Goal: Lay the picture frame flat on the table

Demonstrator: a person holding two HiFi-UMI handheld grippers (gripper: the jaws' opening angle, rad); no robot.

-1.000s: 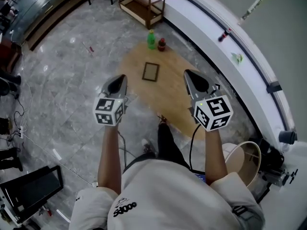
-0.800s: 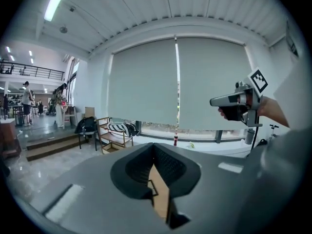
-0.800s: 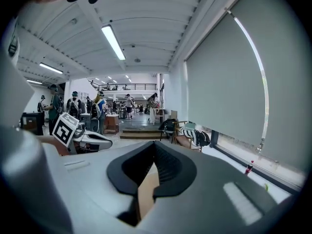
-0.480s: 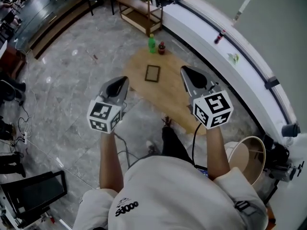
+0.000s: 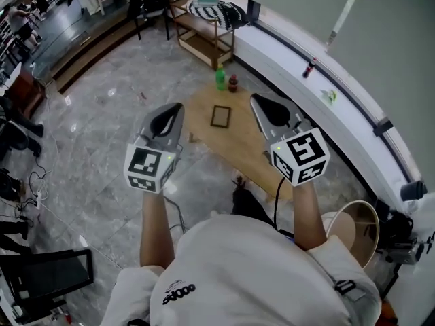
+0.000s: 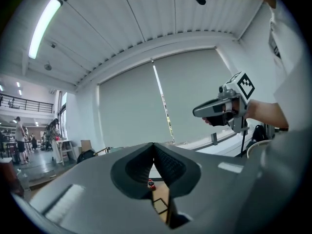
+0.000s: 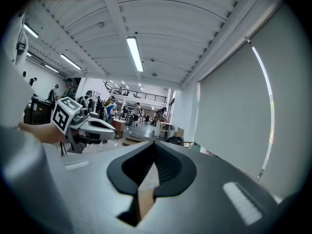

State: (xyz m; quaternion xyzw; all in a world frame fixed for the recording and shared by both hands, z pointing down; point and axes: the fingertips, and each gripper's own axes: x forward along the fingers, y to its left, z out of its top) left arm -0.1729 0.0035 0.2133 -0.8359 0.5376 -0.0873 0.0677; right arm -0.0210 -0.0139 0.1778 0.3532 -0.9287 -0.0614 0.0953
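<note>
The picture frame (image 5: 220,116) shows as a small dark-edged rectangle near the middle of the oval wooden counter (image 5: 234,148). From the steep head view it cannot be told whether it lies flat or leans. Through the slit under the left tool's closed tips it appears again (image 6: 159,205), with a small red-capped bottle (image 6: 150,184) just beyond it. On the counter's far end stand a green bottle (image 5: 220,79) and that dark bottle (image 5: 233,83), side by side and apart from the frame.

Neither tool touches the frame. The left tool (image 5: 171,117) is held in the air over the grey marble floor (image 5: 102,114) beside the counter's left edge. Its jaws are pressed together with nothing between them (image 6: 154,146). The right tool (image 5: 262,107) hovers above the counter to the right of the frame. Its jaws are likewise closed and empty (image 7: 155,147). Each tool is visible from the other's camera, held level at about the same height.

A wooden shelf unit (image 5: 204,32) stands on the floor beyond the counter, and a round wooden tub (image 5: 357,226) sits at the person's right.
</note>
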